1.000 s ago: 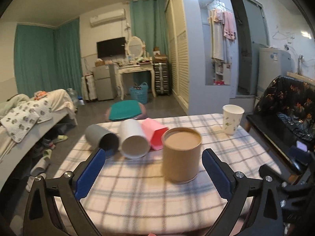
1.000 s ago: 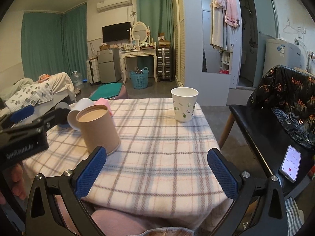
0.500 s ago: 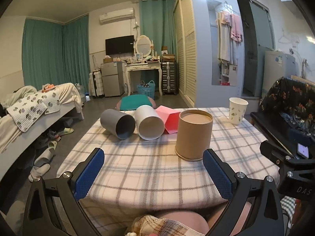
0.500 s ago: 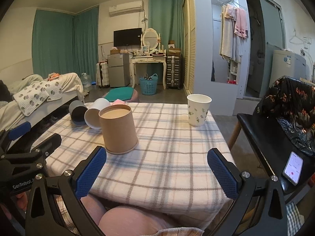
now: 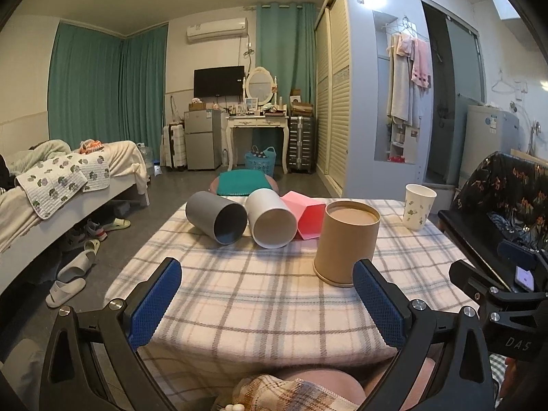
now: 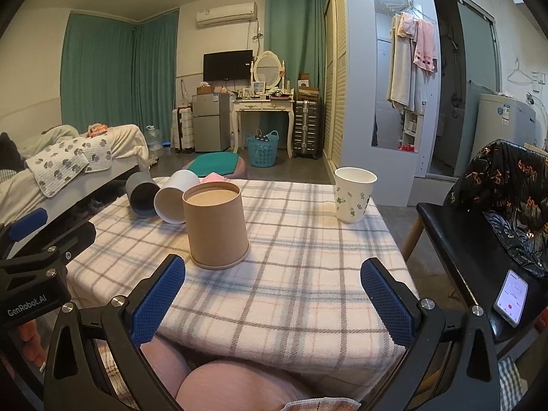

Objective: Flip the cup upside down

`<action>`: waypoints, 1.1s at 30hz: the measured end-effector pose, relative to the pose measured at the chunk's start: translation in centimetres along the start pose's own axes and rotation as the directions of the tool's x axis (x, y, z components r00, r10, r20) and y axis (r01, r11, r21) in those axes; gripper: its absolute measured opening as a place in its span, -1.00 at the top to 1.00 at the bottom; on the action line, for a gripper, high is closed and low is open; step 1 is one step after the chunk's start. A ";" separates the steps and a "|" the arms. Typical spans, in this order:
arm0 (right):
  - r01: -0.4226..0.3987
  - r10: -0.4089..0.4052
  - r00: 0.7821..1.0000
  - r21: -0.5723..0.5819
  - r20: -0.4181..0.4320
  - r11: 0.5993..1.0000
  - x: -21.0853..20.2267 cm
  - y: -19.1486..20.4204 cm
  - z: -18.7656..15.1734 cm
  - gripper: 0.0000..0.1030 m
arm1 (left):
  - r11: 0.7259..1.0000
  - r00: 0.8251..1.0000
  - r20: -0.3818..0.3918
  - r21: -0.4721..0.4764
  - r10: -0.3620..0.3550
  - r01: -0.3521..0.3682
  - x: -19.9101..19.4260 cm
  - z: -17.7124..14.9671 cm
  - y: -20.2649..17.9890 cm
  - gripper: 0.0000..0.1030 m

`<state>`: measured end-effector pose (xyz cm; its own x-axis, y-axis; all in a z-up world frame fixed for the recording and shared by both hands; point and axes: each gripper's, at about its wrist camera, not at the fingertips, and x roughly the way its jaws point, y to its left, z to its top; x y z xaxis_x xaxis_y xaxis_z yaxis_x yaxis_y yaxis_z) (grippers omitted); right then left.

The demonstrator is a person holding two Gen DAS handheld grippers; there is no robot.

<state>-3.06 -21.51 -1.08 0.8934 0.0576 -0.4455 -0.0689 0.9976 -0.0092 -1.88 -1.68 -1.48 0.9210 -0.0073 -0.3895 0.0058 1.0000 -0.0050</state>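
A brown paper cup (image 5: pixel 346 243) stands upside down, wide rim down, on the plaid tablecloth (image 5: pixel 260 294); it also shows in the right wrist view (image 6: pixel 216 226). A grey cup (image 5: pixel 216 217), a white cup (image 5: pixel 271 218) and a pink cup (image 5: pixel 307 214) lie on their sides behind it. A white flowered paper cup (image 5: pixel 418 206) stands upright at the far right (image 6: pixel 352 199). My left gripper (image 5: pixel 267 304) is open and empty near the table's front edge. My right gripper (image 6: pixel 272 303) is open and empty, also at the front edge.
A black chair (image 6: pixel 479 233) with a phone (image 6: pixel 512 297) on it stands right of the table. A bed (image 5: pixel 51 185) is at the left, with slippers (image 5: pixel 68 281) on the floor. A round stool with a green cushion (image 5: pixel 243 181) stands behind the table.
Both grippers have pulled back from the table toward me and sit lower. The brown cup stays upside down where it stood. No cup has moved.
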 end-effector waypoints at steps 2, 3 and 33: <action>-0.001 0.001 1.000 -0.001 -0.005 1.000 0.1 0.1 -0.1 -0.99 | 1.000 1.000 -0.001 0.001 -0.001 0.001 0.0 0.0 0.0 -1.00; 0.000 0.000 1.000 -0.001 -0.006 1.000 0.1 0.0 -0.2 -0.99 | 1.000 1.000 -0.001 0.001 -0.003 0.003 0.0 0.0 0.0 -1.00; -0.005 0.005 1.000 0.002 -0.022 1.000 0.6 0.1 -0.5 -0.99 | 1.000 1.000 -0.006 0.005 -0.008 0.008 0.1 0.0 -0.3 -1.00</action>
<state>-2.78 -21.39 -1.81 0.8830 0.0615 -0.4653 -0.0723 0.9974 -0.0054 -1.85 -1.97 -1.54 0.9186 -0.0150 -0.3950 0.0147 0.9999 -0.0037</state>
